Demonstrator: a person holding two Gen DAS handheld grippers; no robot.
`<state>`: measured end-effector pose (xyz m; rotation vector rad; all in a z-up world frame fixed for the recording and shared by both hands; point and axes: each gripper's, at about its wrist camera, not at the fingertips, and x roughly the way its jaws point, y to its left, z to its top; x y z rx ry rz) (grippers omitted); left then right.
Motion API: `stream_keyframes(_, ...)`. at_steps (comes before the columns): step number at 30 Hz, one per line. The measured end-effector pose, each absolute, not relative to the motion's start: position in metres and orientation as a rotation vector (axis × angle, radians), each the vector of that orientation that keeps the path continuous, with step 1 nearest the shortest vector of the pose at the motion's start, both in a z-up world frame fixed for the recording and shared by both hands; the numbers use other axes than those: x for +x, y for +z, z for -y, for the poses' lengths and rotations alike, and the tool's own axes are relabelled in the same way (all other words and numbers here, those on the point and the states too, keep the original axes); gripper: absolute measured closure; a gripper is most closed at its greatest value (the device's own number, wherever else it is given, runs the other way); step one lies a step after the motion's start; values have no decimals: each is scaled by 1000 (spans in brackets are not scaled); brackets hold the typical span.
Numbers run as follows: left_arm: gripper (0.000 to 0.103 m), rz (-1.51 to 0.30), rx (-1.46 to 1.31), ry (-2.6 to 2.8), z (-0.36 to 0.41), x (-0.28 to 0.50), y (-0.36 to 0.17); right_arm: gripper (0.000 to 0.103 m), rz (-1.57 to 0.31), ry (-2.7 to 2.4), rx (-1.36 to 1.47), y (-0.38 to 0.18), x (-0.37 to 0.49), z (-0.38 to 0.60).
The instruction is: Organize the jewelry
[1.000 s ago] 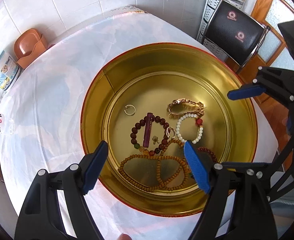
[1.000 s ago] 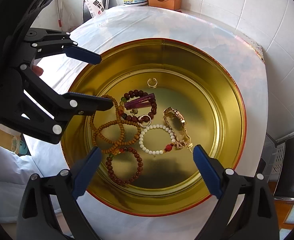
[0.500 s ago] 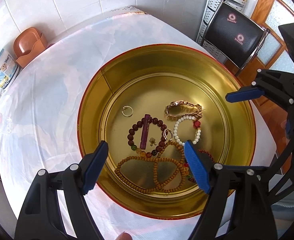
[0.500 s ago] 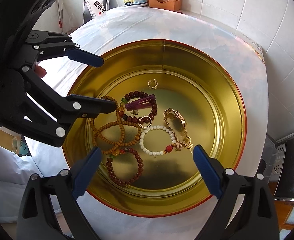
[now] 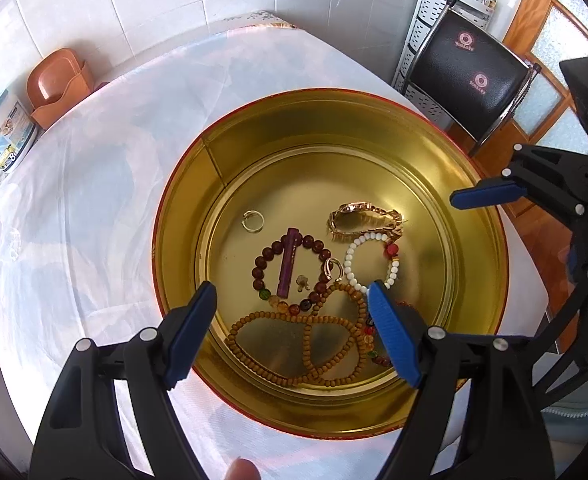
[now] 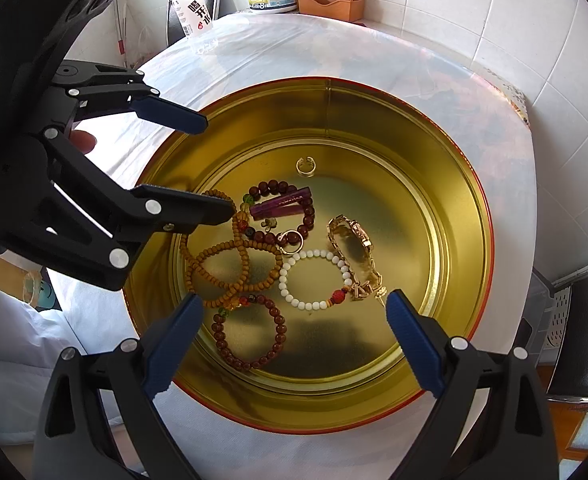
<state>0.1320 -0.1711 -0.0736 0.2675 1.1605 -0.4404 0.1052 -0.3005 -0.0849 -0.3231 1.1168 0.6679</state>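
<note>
Your left gripper (image 5: 292, 334) hangs over the round gold tin (image 5: 373, 136) on the white-clothed desk (image 5: 94, 200), jaws apart and empty; your right gripper (image 6: 294, 338) likewise gapes, holding nothing; bead bracelets (image 6: 250, 336), gold watch (image 6: 353, 252) and small ring (image 6: 305, 166) lie inside the tin.

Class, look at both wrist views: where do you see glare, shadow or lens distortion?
Left wrist view: the gold tin shines at its right wall, the wall tiles bend, the corners go black. Right wrist view: a dark shadow lies on the tin's floor by the white bead bracelet, and the tablecloth washes out pale.
</note>
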Motion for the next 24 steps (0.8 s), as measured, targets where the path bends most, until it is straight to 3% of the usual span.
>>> stream_keyframes(7, 26, -1132, 228, -472, 172, 132, -70, 10, -1114, 669, -319, -85, 105, 301)
stream_keyframes(12, 15, -1010, 235, -488, 173, 124, -60, 10, -1115, 665, -320, -86, 103, 303)
stream_keyframes(24, 15, -986, 204, -516, 173, 121, -54, 10, -1114, 665, -321, -85, 103, 304)
